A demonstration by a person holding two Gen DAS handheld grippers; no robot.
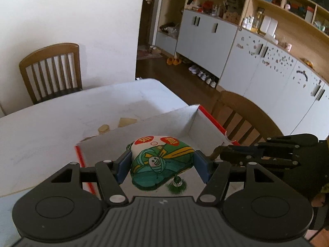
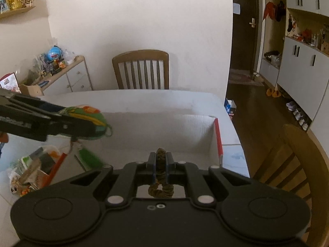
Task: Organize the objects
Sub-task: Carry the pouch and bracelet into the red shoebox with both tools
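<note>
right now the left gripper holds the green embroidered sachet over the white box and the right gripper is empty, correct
Not quite: the right gripper is not empty. The right wrist view shows it shut on a brown fabric hair tie. The rest holds: the left gripper does hold the green embroidered sachet over the white box with red edges.

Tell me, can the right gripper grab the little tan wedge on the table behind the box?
Probably not right now. The right gripper is already shut on a brown scrunchie, and the white box's far wall stands between it and the tan wedge.
</note>
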